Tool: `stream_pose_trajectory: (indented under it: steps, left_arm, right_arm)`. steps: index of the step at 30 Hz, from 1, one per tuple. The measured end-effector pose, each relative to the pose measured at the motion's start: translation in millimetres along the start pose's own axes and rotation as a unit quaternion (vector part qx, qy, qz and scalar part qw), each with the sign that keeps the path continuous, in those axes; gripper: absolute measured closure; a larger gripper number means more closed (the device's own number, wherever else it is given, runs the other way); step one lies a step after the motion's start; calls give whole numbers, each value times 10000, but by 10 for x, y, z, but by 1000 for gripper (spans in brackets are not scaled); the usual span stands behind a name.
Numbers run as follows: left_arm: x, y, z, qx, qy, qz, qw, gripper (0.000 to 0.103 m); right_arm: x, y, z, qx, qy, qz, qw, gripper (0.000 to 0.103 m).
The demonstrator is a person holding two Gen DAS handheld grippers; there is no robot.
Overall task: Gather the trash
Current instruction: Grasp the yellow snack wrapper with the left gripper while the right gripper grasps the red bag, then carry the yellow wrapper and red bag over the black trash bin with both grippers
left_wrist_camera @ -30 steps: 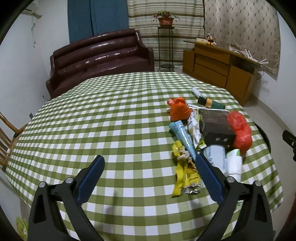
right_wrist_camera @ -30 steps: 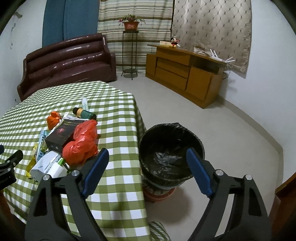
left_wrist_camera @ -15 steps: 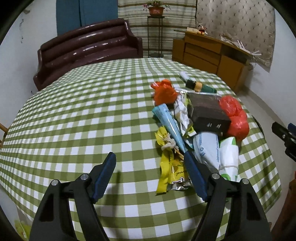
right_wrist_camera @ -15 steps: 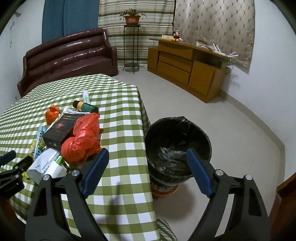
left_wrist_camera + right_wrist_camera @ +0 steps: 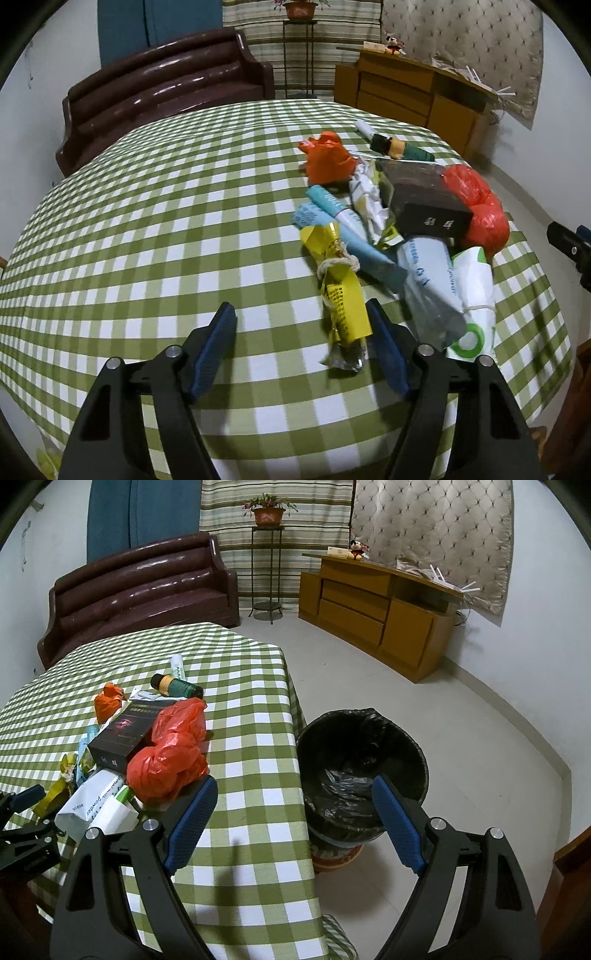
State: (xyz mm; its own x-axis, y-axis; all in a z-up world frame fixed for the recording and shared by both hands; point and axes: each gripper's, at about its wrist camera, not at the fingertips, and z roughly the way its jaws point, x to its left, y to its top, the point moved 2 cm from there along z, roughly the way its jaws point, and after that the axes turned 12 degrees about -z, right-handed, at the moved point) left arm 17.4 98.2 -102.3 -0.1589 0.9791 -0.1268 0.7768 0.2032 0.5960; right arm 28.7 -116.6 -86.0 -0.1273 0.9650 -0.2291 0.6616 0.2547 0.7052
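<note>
A pile of trash lies on the green checked table [image 5: 147,221]: a yellow wrapper [image 5: 341,295] tied with string, a blue tube [image 5: 347,229], an orange bag [image 5: 327,158], a black box [image 5: 424,199], a red bag [image 5: 480,210], white packets [image 5: 443,280] and a dark bottle [image 5: 400,147]. My left gripper [image 5: 301,332] is open, low over the table, its right finger beside the yellow wrapper's near end. My right gripper [image 5: 291,812] is open and empty, above the table's edge and the black-lined bin [image 5: 362,771]; the red bag [image 5: 170,749] lies by its left finger.
The bin stands on the floor just right of the table's corner. A brown sofa [image 5: 136,594] is behind the table, a wooden cabinet [image 5: 376,609] and a plant stand [image 5: 267,554] stand at the back wall. The left gripper shows at the right view's left edge [image 5: 22,823].
My left gripper has moved forward and right toward the trash pile, so the yellow wrapper now lies between its fingers near the right one. My right gripper has shifted slightly closer to the table and bin.
</note>
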Motion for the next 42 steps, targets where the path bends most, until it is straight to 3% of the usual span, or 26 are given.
stream_pose_trajectory:
  steps: [7,12,14,23,28,32,39,40,42]
  left_arm:
    - [46,32,-12,-32,-78,-22,10000,32]
    - [81,92,-45,-88,-169,-1,9998,63]
    - [127,113,-65,-87,-247,-28,9997,70]
    - [306,166,-146,-192,-142,-111,9997,71]
    - [446,256,-207,-411,114,-72,9991,71]
    - [582,298,-209,-396,140,-159,9990,71]
    - [622,309,-161,-354,139,-210,9991,71]
    - [627,312,-156,-352,132,-223,9990,71]
    - [626,313,-150,-353,136,-218,9990,71]
  right_arm:
    - [66,-5,39,59,30,-41,10000,20]
    - [129,14,41,32,81,-74,9999,20]
    - [164,36,58,26,129,-86,9999,20]
    - [453,267,128,-121,379,-231,9989,20]
    - [582,363,266,-17,529,-237,9983,25]
    - [639,400,331,101,662,-216,9975,31]
    - [705,394,435,306,706,-272,9967,32]
    - [714,385,451,336,734,-264,9964,33]
    - [743,374,483,409,779,-277,9957,50]
